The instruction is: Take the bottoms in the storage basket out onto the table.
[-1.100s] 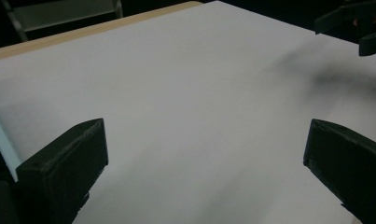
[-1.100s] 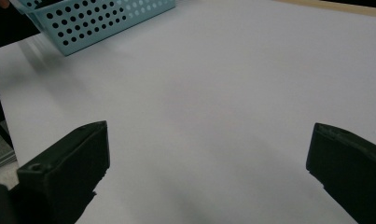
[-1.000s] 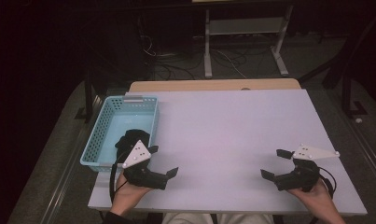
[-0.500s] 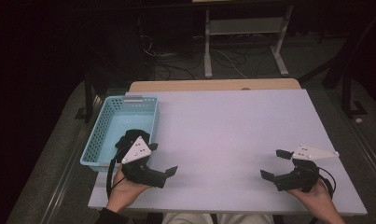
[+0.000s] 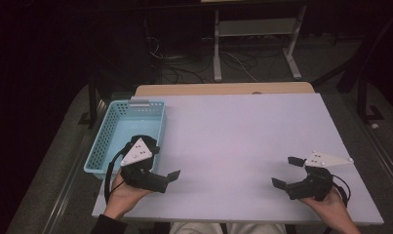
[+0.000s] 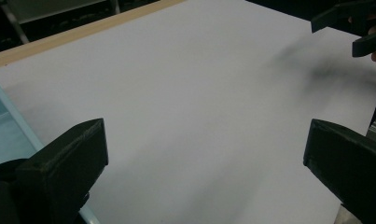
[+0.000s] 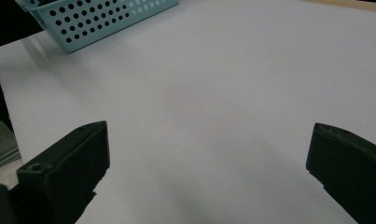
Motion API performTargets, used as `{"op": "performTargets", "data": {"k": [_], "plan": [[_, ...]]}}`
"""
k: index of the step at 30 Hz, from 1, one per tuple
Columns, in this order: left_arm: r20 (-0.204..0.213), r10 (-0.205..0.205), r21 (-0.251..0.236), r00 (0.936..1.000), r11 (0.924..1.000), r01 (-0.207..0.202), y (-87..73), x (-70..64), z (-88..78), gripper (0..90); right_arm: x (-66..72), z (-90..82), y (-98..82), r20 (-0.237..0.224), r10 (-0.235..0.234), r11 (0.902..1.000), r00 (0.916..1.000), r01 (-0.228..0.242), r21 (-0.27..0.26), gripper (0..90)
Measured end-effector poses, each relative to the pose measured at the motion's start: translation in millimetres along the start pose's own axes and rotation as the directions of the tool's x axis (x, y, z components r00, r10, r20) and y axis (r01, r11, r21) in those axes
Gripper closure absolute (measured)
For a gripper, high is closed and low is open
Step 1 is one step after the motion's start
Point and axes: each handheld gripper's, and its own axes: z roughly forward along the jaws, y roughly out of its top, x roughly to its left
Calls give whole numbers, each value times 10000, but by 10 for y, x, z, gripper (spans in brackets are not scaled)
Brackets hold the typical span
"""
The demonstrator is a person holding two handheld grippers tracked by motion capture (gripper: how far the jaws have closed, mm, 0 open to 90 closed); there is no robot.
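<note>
At the lower left of the high view the left gripper [image 5: 165,176] is held wide open and empty just beside the light blue perforated basket [image 5: 108,138], while the right gripper [image 5: 286,171], likewise wide open and empty, is held at the lower right of the white table [image 5: 243,136].

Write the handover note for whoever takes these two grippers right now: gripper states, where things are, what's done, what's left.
Left gripper: open, holding nothing, at the near-left of the white table, just beside the near corner of the blue basket.
Right gripper: open, holding nothing, at the near-right of the table, jaws pointing toward the centre.
The basket stands on the table's left edge; what can be seen of its inside looks bare.
Done: nothing visibly placed or gripped.
Left: any picking or placing is not yet begun; the basket is the nearest thing to work with.
</note>
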Motion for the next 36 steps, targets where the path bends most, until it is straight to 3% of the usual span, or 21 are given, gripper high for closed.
{"op": "performTargets", "data": {"k": [16,36], "plan": [[20,31,206,10000,9998,-32,136,112,-101,0,0,8,-3,-31,-28,10000,10000,29,21,0],[-309,-275,477,9991,9984,290,176,378,-229,0,-10,17,-7,-67,31,9999,10000,-30,102,0]]}}
